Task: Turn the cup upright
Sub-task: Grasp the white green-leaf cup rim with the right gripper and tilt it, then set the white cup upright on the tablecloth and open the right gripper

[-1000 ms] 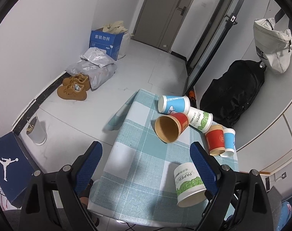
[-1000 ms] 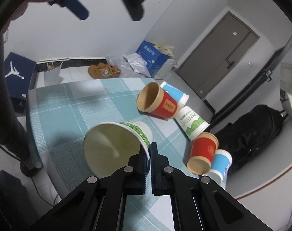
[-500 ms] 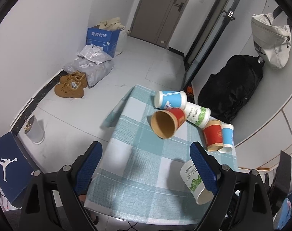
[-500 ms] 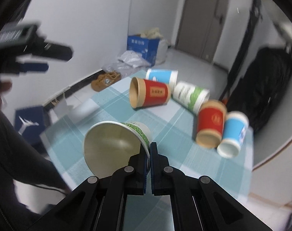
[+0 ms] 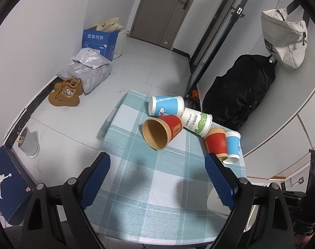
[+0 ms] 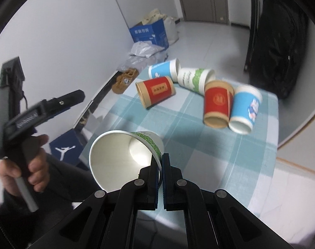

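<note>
Step in hand: the right claw is carrying the green-and-white cup above the near part of the desk, partway through turning it. This looks like the middle of the flip, not the end.

Right claw: it is pinching the cup's rim, one finger inside the mouth and one outside, jaws nearly together with only the paper wall between them.

Where the cup is: it is hanging in the air, tilted, mouth facing the camera and base pointing away toward the desk. In the left wrist view only a white sliver of it is showing behind the right finger.

Left claw: the left claw is standing wide and holding nothing, hovering over the checked cloth.

Other cups: five are lying on their sides at the far end, namely a blue cup, a red cup, a second green-and-white cup, another red cup and another blue cup, all well apart from the held one.

Next move calls for: probably rotating the wrist until the base is pointing down, then lowering it onto bare cloth near the front edge.

Care needed: the thin rim grip is likely letting the cup swing, so releasing should wait until the base is sitting flat.
</note>
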